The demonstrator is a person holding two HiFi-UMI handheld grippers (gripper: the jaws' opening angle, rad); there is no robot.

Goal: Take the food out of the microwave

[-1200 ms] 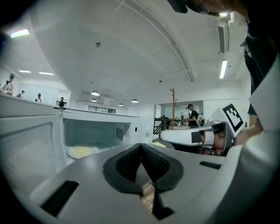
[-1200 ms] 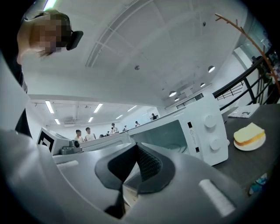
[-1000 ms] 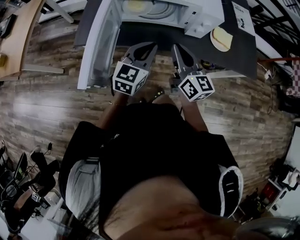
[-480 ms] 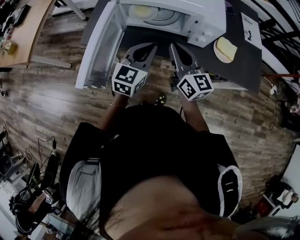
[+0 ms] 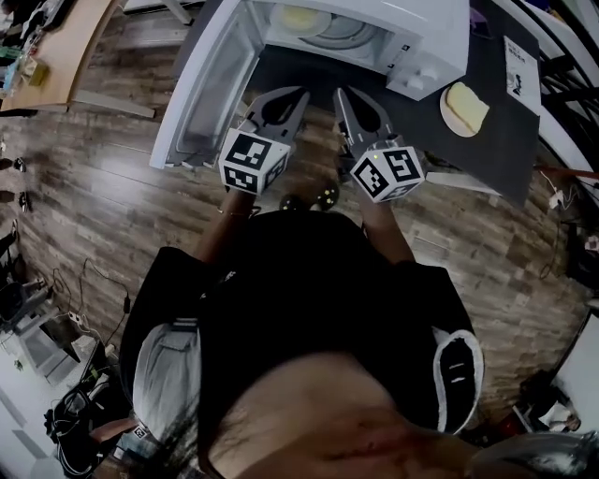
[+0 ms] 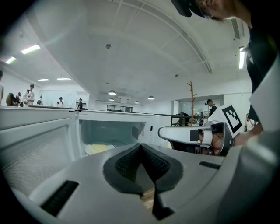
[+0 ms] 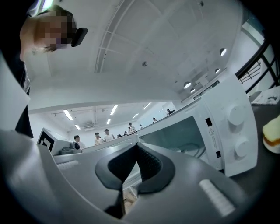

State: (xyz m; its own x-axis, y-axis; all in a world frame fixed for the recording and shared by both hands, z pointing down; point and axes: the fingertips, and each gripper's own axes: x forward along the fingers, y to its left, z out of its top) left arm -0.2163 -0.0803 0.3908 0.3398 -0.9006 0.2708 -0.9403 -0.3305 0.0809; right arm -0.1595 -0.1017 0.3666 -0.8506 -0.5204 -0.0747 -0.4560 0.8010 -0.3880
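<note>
The white microwave (image 5: 426, 42) stands on a dark table with its door (image 5: 192, 103) swung open to the left. Inside, pale yellow food (image 5: 301, 17) lies at the left of the cavity beside the glass turntable (image 5: 344, 33); the left gripper view shows the food (image 6: 99, 148) too. My left gripper (image 5: 301, 92) and right gripper (image 5: 339, 92) hover side by side just in front of the opening. Both are shut and hold nothing. The left gripper's (image 6: 141, 145) and the right gripper's (image 7: 137, 145) pads meet in their own views.
A plate with a yellow piece of food (image 5: 465, 108) sits on the dark table (image 5: 505, 150) right of the microwave, and a paper sheet (image 5: 521, 61) lies further back. The microwave's knobs (image 7: 234, 116) face me. Wooden floor lies below, with a wooden desk (image 5: 56, 47) at far left.
The microwave and table have slid down in the head view, so more of the cavity shows. Both grippers stay shut and have edged a little nearer the opening.
</note>
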